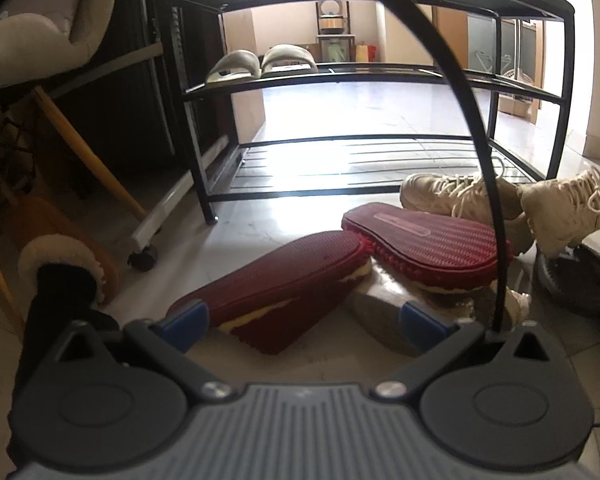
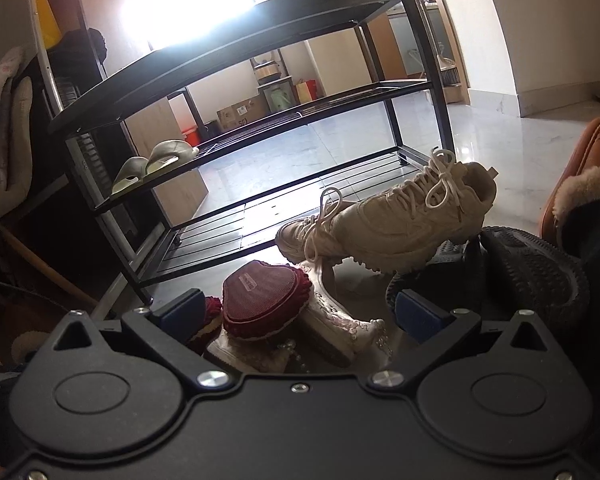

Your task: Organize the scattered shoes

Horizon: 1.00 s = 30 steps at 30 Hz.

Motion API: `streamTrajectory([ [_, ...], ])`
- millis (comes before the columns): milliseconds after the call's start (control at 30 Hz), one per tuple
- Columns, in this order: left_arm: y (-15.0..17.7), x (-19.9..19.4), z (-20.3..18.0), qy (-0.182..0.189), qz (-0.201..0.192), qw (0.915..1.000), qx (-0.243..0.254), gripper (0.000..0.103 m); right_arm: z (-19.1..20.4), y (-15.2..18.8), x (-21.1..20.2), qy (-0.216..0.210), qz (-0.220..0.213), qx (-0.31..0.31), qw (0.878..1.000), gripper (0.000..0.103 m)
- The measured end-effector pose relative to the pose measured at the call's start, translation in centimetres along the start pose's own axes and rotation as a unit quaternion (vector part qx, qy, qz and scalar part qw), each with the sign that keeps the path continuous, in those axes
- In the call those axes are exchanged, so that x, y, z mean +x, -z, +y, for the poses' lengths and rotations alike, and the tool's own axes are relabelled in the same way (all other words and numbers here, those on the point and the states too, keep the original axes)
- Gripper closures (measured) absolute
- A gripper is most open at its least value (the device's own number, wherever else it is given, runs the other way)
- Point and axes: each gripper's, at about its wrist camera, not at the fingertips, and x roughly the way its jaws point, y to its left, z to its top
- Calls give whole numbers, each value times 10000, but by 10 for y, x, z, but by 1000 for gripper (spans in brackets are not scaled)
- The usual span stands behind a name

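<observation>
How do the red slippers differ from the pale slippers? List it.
The red slippers lie soles-up on the floor in front of the rack; the pale slippers sit soles-down on the rack's middle shelf. The red slippers are splayed, one propped on other shoes; the pale slippers sit side by side. The red slippers look knitted, the pale slippers smooth. Both are pairs.

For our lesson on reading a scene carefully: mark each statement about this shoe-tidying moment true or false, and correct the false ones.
1. A pair of pale slippers sits on the rack's middle shelf. True.
2. The bottom shelf holds the cream sneakers. False: the cream sneakers lie on the floor in front.
3. The red slippers lie sole-up. True.
4. The left gripper grips a red slipper. False: its fingers stand open.
</observation>
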Motion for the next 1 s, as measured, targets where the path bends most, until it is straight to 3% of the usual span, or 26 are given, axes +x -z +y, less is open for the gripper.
streamTrajectory([
  [267,-4,3,12,122,-4,9997,-190,0,-5,-2,5,19,172,99,9998,0],
  [367,0,5,4,2,-87,10000,-12,0,-5,3,9,40,124,94,9999,0],
  [533,1,10,0,-40,-75,10000,-28,0,-17,-6,7,181,-107,26,9998,0],
  [667,0,10,2,-191,-94,9996,-163,0,-18,-24,2,586,-443,-380,9966,0],
  [800,-1,13,3,-274,70,9989,-368,0,-2,-27,11,624,-33,-900,9940,0],
  [1000,0,13,7,-367,166,9989,-239,0,30,-4,25,564,664,-1325,9873,0],
])
